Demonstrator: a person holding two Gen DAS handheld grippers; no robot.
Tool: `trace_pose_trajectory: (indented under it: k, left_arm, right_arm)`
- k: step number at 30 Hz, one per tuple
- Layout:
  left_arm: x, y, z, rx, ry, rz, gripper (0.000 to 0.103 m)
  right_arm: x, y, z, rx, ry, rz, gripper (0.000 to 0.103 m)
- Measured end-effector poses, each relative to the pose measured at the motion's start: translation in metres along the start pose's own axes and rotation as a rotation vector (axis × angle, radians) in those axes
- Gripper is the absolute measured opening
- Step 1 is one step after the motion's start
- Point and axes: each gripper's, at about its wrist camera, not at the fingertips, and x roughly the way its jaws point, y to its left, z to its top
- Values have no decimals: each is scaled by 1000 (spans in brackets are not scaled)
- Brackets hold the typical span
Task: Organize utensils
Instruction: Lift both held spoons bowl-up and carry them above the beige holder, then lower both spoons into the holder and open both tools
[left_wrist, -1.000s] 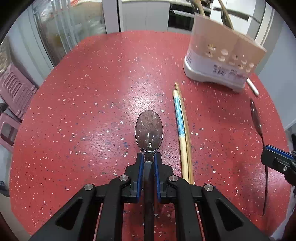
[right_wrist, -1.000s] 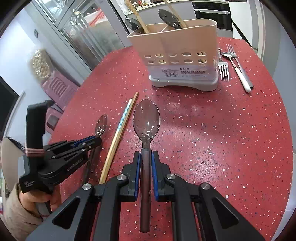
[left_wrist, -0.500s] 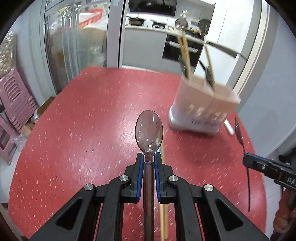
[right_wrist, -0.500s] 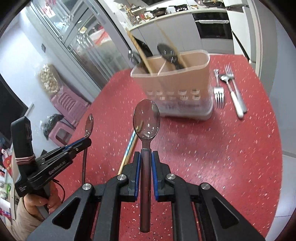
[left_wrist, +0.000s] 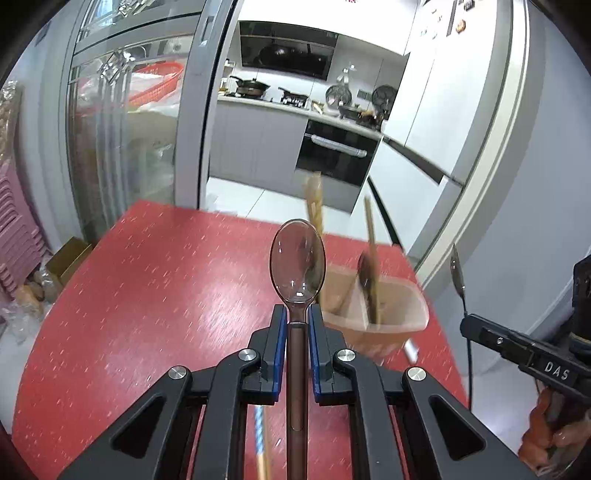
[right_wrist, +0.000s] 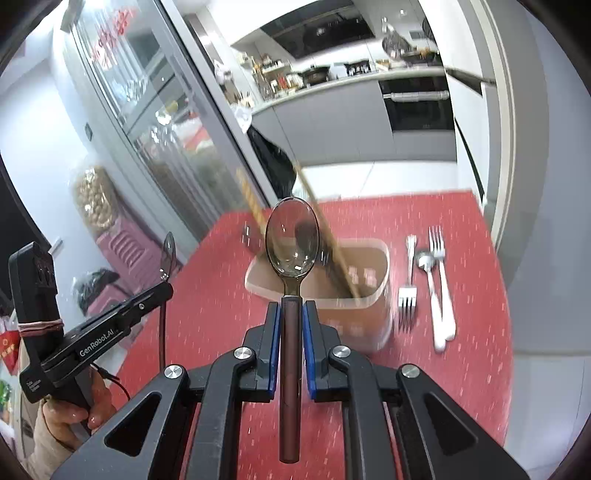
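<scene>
- Since a second ago both grippers have risen off the red speckled round table (left_wrist: 140, 302), each lifting its spoon clear; the tabletop, which filled both views then, now lies lower in frame with the kitchen beyond showing above it
- The table sits below both grippers, its surface streaked by motion blur
- The beige plastic utensil holder (right_wrist: 354, 317) stands on the table at about 1 o'clock from the right gripper, seen from above, with wooden sticks and a dark spoon leaning out of it; in the left wrist view the holder (left_wrist: 384, 317) is at 2 o'clock
- The left gripper (left_wrist: 295, 325) is narrowed onto the neck of a translucent smoky-brown plastic spoon (left_wrist: 297, 258), bowl pointing to 12 o'clock, handle running back between the blue pads
- The right gripper (right_wrist: 290, 317) clamps a second translucent brown plastic spoon (right_wrist: 291, 240) the same way, bowl up at 12 o'clock
- Two steel forks (right_wrist: 408, 291) and a white-handled spoon (right_wrist: 434, 306) lie on the table at 3 o'clock of the holder
- A blue-patterned chopstick (left_wrist: 260, 432) shows on the table beneath the left gripper, at 7 o'clock of its spoon
</scene>
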Motion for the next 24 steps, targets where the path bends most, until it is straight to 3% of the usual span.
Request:
trace_pose_trajectory:
  k: [13, 24]
  left_arm:
    - [49, -13, 53, -41, -137, -42, 36]
    - [85, -22, 47, -13, -226, -24, 36]
  right_arm:
    - [36, -12, 65, -63, -175, -17, 13]
    - [75, -27, 62, -138, -264, -67, 13]
